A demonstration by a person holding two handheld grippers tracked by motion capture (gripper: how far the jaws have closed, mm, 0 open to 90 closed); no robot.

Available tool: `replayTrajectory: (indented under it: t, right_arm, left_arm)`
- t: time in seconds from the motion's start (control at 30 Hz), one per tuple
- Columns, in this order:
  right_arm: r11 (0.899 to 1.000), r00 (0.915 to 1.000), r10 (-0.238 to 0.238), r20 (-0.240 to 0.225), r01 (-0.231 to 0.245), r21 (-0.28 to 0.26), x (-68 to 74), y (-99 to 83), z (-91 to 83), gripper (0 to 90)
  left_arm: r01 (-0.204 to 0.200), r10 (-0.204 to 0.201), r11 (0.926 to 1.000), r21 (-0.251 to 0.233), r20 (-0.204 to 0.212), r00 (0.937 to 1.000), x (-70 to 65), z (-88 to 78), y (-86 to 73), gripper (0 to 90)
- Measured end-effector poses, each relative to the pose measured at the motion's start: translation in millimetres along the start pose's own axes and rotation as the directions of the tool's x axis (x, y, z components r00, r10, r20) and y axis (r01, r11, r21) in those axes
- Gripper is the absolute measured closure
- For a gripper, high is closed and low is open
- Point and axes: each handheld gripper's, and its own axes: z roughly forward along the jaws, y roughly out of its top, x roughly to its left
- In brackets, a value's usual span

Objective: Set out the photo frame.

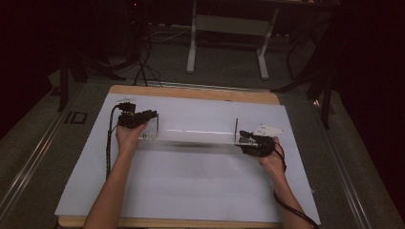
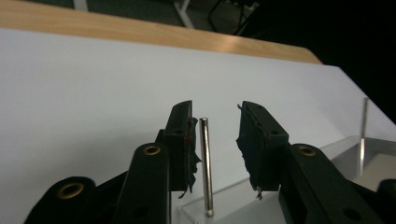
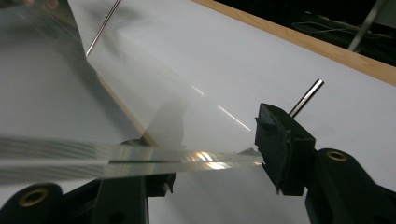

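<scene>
A long clear plate (image 1: 196, 136) spans the white sheet, with a thin metal pin standing at each end. In the high view my left gripper (image 1: 154, 117) is at the left pin (image 1: 156, 126). The left gripper view has that pin (image 2: 204, 163) upright between the jaws of my left gripper (image 2: 215, 112), which stand apart with neither pad pressing on it. My right gripper (image 1: 244, 137) is at the plate's right end, by the right pin (image 1: 236, 129). In the right gripper view my right gripper (image 3: 215, 154) is closed across the plate's (image 3: 140, 93) near end. One pad meets its edge; the other is hidden under it.
A white sheet (image 1: 191, 191) covers a wooden tabletop (image 1: 191, 93). Another table's white legs (image 1: 191, 47) stand on the floor beyond. A cable (image 1: 109, 148) trails from the left gripper along the forearm. The surroundings are dark.
</scene>
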Motion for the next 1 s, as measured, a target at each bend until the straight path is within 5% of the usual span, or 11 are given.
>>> replayTrajectory:
  t: [0.43, 0.77, 1.0]
  right_arm:
    - [1.0, 1.0, 0.005, -0.007, -0.005, 0.006, -2.1, 2.2, 0.5, 49.3]
    - [0.999, 0.9991, 0.042, -0.007, -0.042, 0.001, -4.1, 4.4, 1.2, 47.4]
    - [0.999, 0.9986, 0.051, -0.01, -0.051, 0.007, -5.2, 6.0, 1.5, 47.0]
  left_arm:
    - [-0.078, 0.08, 0.9948, -0.066, 0.038, 0.9961, -2.0, -31.2, -10.5, 60.7]
    - [-0.151, 0.154, 0.984, -0.095, 0.024, 0.9878, -8.0, -36.8, -15.8, 60.4]
    - [-0.209, 0.213, 0.9735, -0.092, 0.029, 0.9767, -10.3, -43.3, -21.5, 59.5]
